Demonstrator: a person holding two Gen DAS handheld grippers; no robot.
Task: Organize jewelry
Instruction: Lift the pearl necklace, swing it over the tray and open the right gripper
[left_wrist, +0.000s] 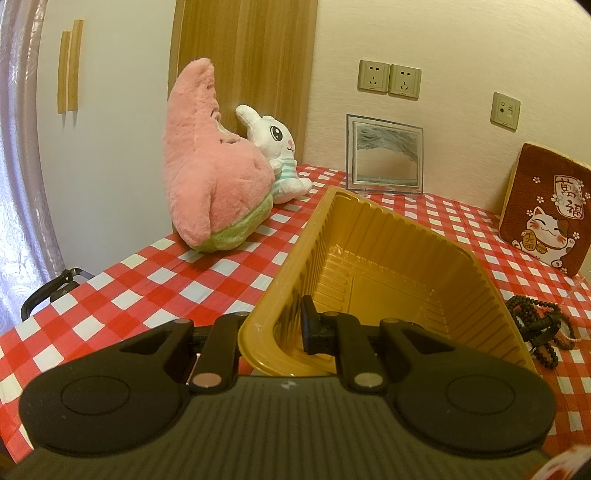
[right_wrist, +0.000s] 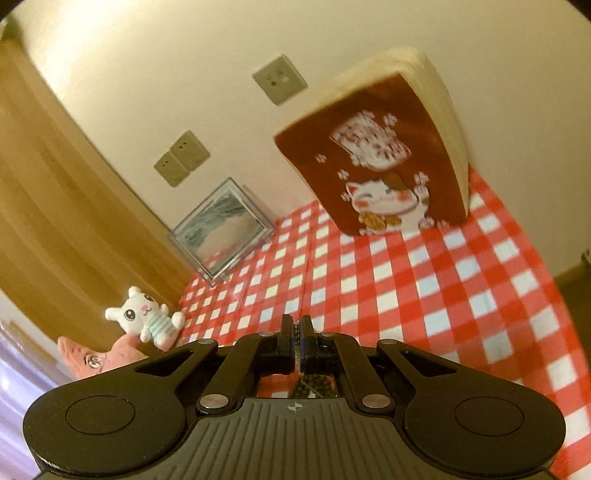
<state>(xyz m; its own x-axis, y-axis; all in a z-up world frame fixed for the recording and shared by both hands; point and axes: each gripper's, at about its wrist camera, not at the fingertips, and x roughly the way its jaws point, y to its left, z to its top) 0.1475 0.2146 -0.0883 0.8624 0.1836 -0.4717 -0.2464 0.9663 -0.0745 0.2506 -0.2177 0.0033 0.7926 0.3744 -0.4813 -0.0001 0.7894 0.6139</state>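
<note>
Two views. Left wrist: left gripper (left_wrist: 295, 325) pinches the near wall of a ribbed gold plastic tray (left_wrist: 388, 258), tilted up off the checked cloth (left_wrist: 147, 288); dark beads (left_wrist: 539, 328) lie just right of it. Pink plush (left_wrist: 210, 173) at back. Right wrist (blurred): right gripper (right_wrist: 296, 343) nearly closed on a beaded strand (right_wrist: 310, 386), above the cloth.

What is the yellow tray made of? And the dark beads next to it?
The tray looks like thin moulded plastic: glossy, with pressed ribs along its walls. The beads look like dark wood or stone, with a dull shine; too small to be sure. The cloth under them seems thin plastic sheet, creased and slightly shiny.
</note>
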